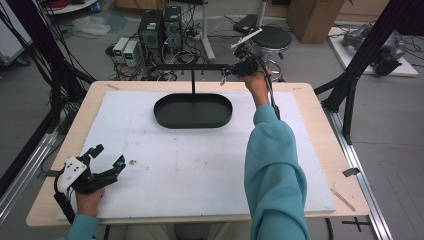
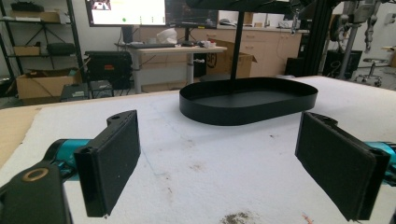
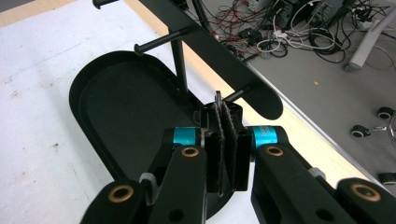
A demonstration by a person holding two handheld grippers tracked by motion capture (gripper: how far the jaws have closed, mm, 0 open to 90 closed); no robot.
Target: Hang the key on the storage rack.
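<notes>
The right tongs pinch a small ring at the rack's peg, not yet hung; the left tongs rest open.

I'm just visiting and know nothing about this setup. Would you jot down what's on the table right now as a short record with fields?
Surface: white mat on a wooden table
Main item: black oval tray with an upright post and a crossbar with pegs
Left gripper: open, low over the mat's near left corner, holding nothing
Right gripper: shut on a small thin ring-like object, raised at the crossbar's right end
Object identity: too small to tell
</notes>
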